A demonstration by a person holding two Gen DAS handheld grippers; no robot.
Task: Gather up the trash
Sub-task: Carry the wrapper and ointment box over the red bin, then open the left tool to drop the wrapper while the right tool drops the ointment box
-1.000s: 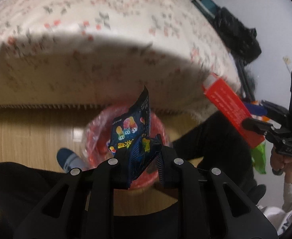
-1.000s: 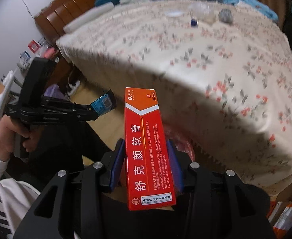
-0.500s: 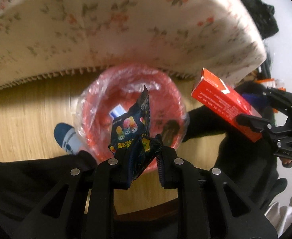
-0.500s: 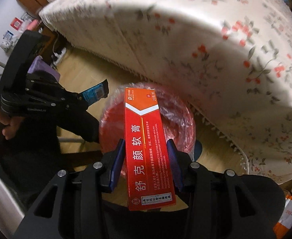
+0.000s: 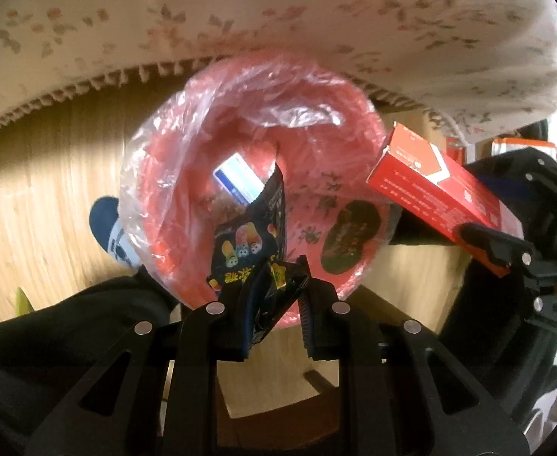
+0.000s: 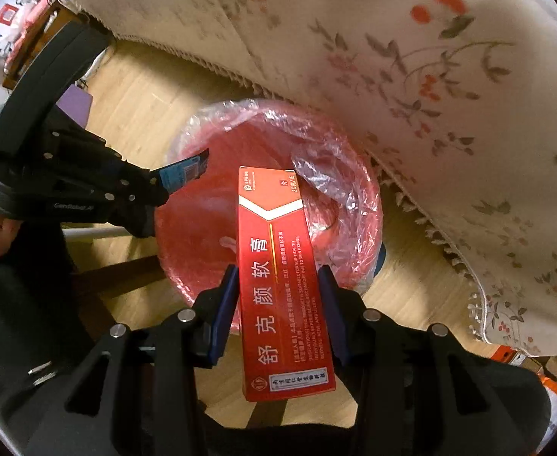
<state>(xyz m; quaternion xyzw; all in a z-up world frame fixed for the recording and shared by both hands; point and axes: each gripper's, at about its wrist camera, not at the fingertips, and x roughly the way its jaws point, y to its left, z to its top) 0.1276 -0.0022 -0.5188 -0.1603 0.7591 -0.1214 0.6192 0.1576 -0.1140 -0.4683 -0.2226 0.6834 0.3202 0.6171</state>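
The red carton carries large white characters down its face, 舒克颜软膏, with "20克/支" near its top end and a fine-print line in English beginning "INDICATIONS". On the side of the left gripper I can make out "GenRobot.AI". The dark snack packet has yellow characters under its cartoon figures, too blurred to read.

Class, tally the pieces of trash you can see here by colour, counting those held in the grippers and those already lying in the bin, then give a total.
Red: 1, the red carton in the right gripper
Dark: 2, the snack wrapper in the left gripper; a dark packet in the red bin
White and blue: 1, a small box in the bin
Total: 4
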